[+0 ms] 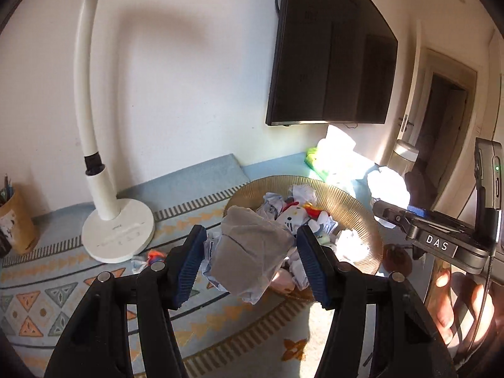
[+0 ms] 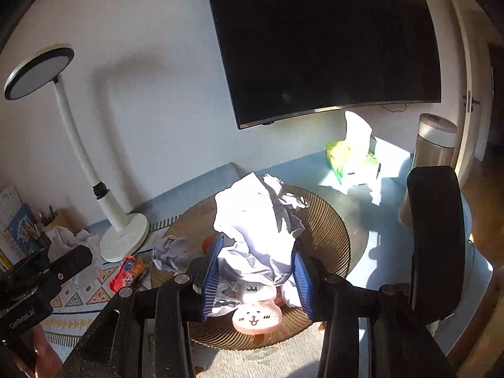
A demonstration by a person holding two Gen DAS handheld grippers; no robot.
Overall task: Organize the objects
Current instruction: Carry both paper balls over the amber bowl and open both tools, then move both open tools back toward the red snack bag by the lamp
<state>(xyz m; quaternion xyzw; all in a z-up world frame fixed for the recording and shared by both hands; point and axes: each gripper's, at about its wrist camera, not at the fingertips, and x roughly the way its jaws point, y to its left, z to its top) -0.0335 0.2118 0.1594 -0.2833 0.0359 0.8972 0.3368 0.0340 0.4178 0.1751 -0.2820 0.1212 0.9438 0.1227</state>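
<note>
My left gripper (image 1: pixel 252 252) is shut on a crumpled grey-white paper wad (image 1: pixel 250 249), held above the near rim of a ribbed amber bowl (image 1: pixel 349 198). Inside the bowl lie more paper wads and a white cat plush (image 1: pixel 291 217). The right gripper (image 2: pixel 256 271) is shut on a large crumpled white paper (image 2: pixel 252 217), raised over the same bowl (image 2: pixel 335 236). Under it a pink bunny-face toy (image 2: pixel 256 315) rests on the bowl. Seen from the left wrist, the right gripper (image 1: pixel 382 209) carries its bright paper (image 1: pixel 389 184). The left gripper (image 2: pixel 72 260) shows at the left edge.
A white desk lamp (image 1: pixel 118 233) stands left of the bowl on a patterned mat. A red-orange packet (image 2: pixel 127 271) and a paper wad (image 2: pixel 170 252) lie beside the bowl. Behind are a dark screen (image 2: pixel 321 41), a green tissue pack (image 2: pixel 349 157), a bottle (image 2: pixel 434 141) and a pen holder (image 1: pixel 15 220). A black chair back (image 2: pixel 436 252) stands right.
</note>
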